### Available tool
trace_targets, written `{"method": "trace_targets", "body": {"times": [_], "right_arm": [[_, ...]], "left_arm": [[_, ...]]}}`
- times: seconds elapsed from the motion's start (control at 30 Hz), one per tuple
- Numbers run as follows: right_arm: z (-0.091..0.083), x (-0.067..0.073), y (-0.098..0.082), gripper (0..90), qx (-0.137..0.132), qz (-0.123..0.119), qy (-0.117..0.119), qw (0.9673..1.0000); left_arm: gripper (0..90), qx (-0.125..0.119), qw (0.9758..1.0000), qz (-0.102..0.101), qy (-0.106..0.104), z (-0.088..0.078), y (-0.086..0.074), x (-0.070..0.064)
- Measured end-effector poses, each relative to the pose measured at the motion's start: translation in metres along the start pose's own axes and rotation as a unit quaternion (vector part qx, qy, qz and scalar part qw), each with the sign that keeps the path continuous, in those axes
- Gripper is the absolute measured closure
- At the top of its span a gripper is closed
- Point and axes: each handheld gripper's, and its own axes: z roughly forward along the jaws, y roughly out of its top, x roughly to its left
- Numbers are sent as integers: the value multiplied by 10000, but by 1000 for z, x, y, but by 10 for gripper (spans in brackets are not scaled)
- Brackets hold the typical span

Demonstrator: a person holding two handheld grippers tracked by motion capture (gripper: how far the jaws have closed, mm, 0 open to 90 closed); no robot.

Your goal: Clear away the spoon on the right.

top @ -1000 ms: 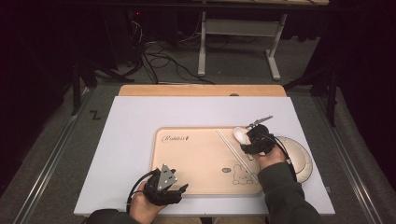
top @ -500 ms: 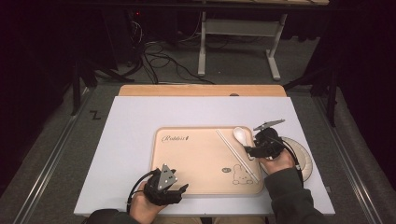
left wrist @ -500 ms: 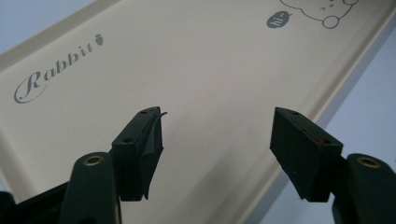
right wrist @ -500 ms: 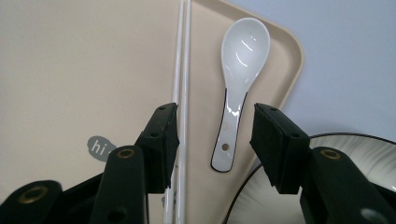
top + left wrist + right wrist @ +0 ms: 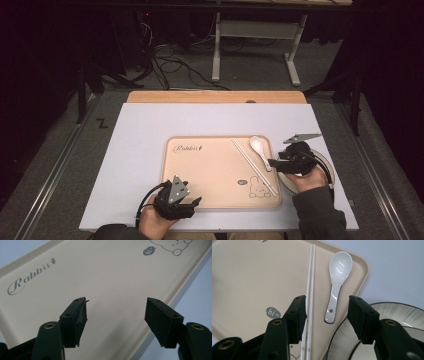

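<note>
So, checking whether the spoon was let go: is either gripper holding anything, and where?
Nothing held: right gripper open, spoon lying on tray; left gripper open.

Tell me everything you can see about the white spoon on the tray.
The spoon is a glossy white soup spoon, ceramic by its look, with a deep oval bowl, a short flat handle and a small hole near the handle's end. It lies bowl up in a corner of the beige tray, beside the chopsticks without touching them. Nothing grips it.

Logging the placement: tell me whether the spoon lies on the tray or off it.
On it. The white spoon lies flat on the tray, beside the chopsticks, near the tray's corner.
</note>
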Motion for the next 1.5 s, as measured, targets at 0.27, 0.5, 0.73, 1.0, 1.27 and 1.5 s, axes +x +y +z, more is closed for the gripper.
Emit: {"method": "trace_targets", "body": {"times": [0.27, 0.5, 0.73, 1.0, 1.27, 1.5], "right_arm": [[-9, -6, -11, 499, -61, 19, -75, 10000], [-16, -13, -24, 500, -95, 125, -106, 9998], [-24, -19, -33, 506, -200, 232, -132, 9994], [-35, -26, -45, 531, -365, 279, -315, 9984], [-41, -37, -56, 526, -358, 472, -399, 9974], [-40, -44, -68, 517, -326, 557, -419, 9970]], "left_arm": [[347, 5, 10000, -7, 1, 0, 0, 0], [347, 2, 10000, -12, -2, 0, 0, 0], [347, 14, 10000, -18, 12, 1, 0, 0], [344, 5, 10000, -56, -7, 1, 0, 2], [334, -120, 9999, 10, 93, -1, 1, 1], [318, -334, 9990, 68, 271, -7, 3, 1]]}}
